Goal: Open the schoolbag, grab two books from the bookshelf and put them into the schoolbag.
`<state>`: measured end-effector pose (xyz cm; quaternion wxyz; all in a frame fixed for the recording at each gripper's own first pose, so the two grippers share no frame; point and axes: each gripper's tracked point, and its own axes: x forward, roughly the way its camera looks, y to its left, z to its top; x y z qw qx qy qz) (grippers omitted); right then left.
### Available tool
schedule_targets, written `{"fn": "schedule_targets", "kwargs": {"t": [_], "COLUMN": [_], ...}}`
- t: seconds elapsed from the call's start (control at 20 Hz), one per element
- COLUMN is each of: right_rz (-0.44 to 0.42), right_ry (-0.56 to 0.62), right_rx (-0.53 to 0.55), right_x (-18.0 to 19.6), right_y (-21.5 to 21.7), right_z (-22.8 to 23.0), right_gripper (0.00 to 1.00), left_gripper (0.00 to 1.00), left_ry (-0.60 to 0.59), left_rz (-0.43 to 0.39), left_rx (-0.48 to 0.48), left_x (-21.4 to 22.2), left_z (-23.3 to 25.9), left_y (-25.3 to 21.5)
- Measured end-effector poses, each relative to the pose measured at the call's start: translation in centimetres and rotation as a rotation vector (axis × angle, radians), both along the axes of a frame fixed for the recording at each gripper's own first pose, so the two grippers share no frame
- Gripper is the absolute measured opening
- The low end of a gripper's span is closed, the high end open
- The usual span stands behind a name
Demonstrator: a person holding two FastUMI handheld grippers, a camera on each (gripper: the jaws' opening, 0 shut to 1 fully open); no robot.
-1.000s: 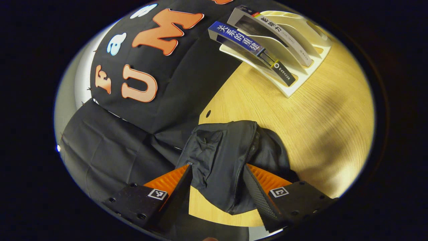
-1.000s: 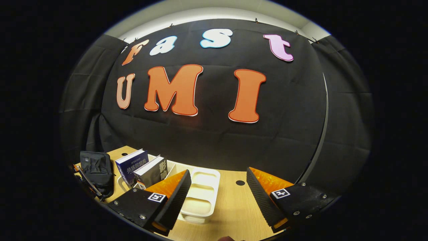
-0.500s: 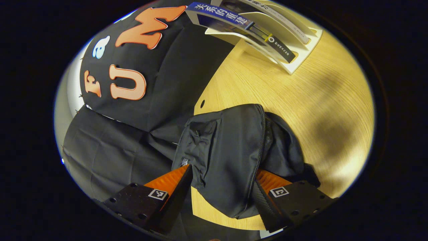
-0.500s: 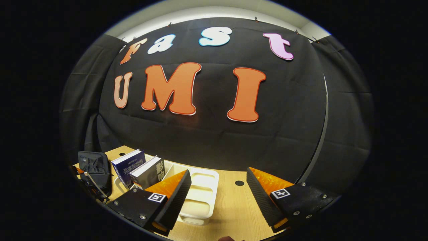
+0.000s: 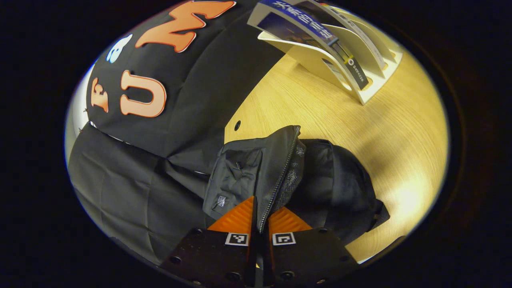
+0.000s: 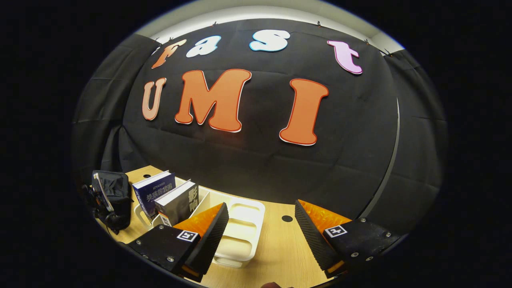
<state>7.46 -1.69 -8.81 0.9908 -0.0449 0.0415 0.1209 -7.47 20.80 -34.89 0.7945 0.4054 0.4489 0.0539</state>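
Left gripper view
Left gripper point(image 5: 261, 218): fingers closed together, clamped on the zipper edge of the schoolbag's front flap.
Schoolbag point(image 5: 256, 172): black fabric, lying on the wooden table point(image 5: 320, 116) near the booth wall; the flap is raised along its zipper line point(image 5: 282, 176), with mesh lining and the dark interior showing to the right of it.
Bookshelf point(image 5: 320, 60): white slotted rack at the far end of the table, well apart from the schoolbag.
Blue book point(image 5: 304, 20): leaning in the rack's nearest slot, spine upward.
Second book point(image 5: 352, 28): standing in the slot behind the blue one; details too small to tell.

Right gripper view
Right gripper point(image 6: 260, 236): fingers wide apart, holding nothing, hovering above the table.
Bookshelf point(image 6: 240, 232): directly ahead, its empty white slots between the fingers.
Blue book point(image 6: 154, 192): upright in the rack, left of centre.
Dark-covered book point(image 6: 178, 204): just beside the blue one, on its right.
Schoolbag point(image 6: 112, 192): at the far left edge of the table, beyond the books.
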Motion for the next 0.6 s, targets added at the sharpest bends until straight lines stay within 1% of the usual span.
{"fn": "schedule_targets", "kwargs": {"t": [0.15, 0.25, 0.3, 0.45, 0.6], "right_rz": [-0.017, -0.040, -0.057, -0.122, -0.154], "right_ry": [0.013, 0.018, 0.026, 0.071, 0.142], "right_rx": [-0.011, -0.036, -0.051, -0.075, -0.060], "right_x": [0.1, 0.1, 0.0, -0.6, -2.0], "right_y": [0.8, 1.8, 2.3, 4.4, 7.8], "right_z": [0.2, 0.2, 0.1, -0.3, -0.5], "right_gripper": [0.98, 0.99, 0.99, 0.98, 0.98], "left_gripper": [0.06, 0.06, 0.06, 0.06, 0.05], "left_ry": [0.041, 0.094, 0.136, 0.236, 0.303], "left_rz": [0.036, 0.032, 0.017, -0.061, -0.129], "left_rx": [-0.132, -0.218, -0.260, -0.373, -0.469], "left_x": [1.2, 1.5, 1.4, 1.6, 2.4], "left_z": [1.4, 1.6, 1.5, 1.9, 3.0], "left_y": [0.9, 1.5, 1.6, 2.1, 3.3]}}
